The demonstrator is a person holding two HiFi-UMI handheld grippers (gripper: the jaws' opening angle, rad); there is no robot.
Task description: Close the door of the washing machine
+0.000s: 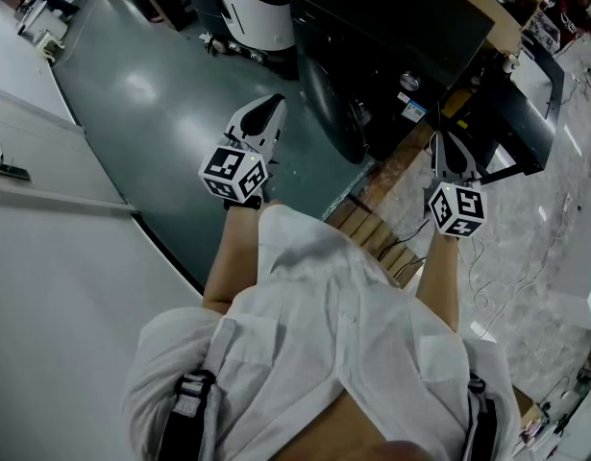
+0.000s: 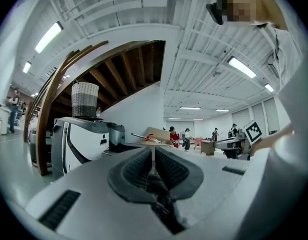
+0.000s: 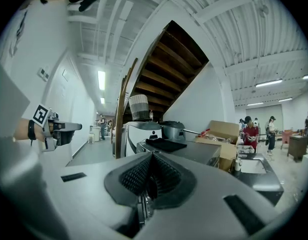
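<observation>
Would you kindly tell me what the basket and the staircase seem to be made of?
Basket: probably woven wicker or fibre, matte; ribbed weave shows in white and grey bands.
Staircase: wood, brown, perhaps varnished; bare joists and curved stringers show.

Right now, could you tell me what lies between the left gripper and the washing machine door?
Only bare floor, in the head view, separates the left gripper from the door.
</observation>
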